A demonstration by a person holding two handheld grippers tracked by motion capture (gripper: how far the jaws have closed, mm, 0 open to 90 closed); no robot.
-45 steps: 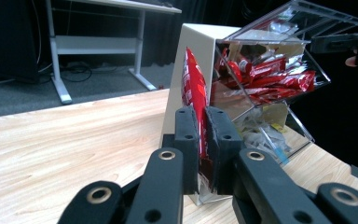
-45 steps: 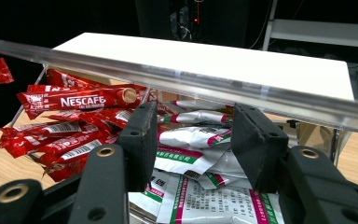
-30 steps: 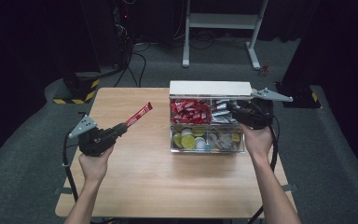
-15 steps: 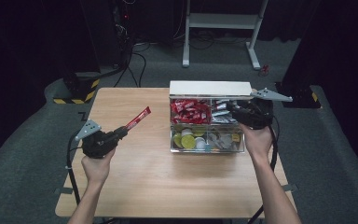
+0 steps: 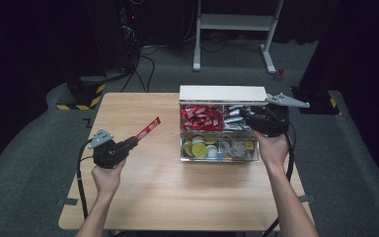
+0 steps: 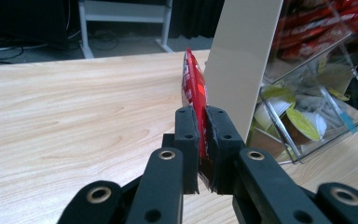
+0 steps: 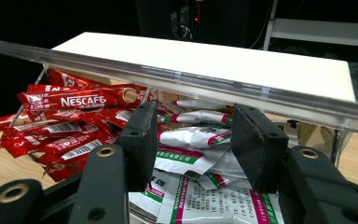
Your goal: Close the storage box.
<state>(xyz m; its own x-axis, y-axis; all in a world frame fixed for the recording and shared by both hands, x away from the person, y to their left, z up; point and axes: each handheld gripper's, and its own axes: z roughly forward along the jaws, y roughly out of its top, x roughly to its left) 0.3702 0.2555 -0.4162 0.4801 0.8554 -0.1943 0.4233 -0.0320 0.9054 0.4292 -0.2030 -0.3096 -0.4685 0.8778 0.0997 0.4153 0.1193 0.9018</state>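
Note:
My left gripper (image 5: 131, 143) is shut on a red coffee stick sachet (image 5: 148, 128), which juts up and to the right over the table's left half. In the left gripper view the sachet (image 6: 194, 84) stands on edge, pinched between the pads of the left gripper (image 6: 202, 140). A clear compartment box (image 5: 219, 159) sits at the right. My right gripper (image 5: 246, 116) hovers at its back right compartment. In the right gripper view the right gripper (image 7: 196, 140) stands open over silver and white sachets (image 7: 191, 137), pressing on nothing.
The box's white lid (image 5: 222, 93) stands open along its back edge. Red sachets (image 5: 200, 117) fill the back left compartment and small lidded cups (image 5: 197, 147) lie in front. Bare wooden tabletop (image 5: 177, 192) spreads before the box. Dark floor surrounds the table.
My left gripper has sunk slightly with the red sachet still in it. The right gripper has stayed in place at the box.

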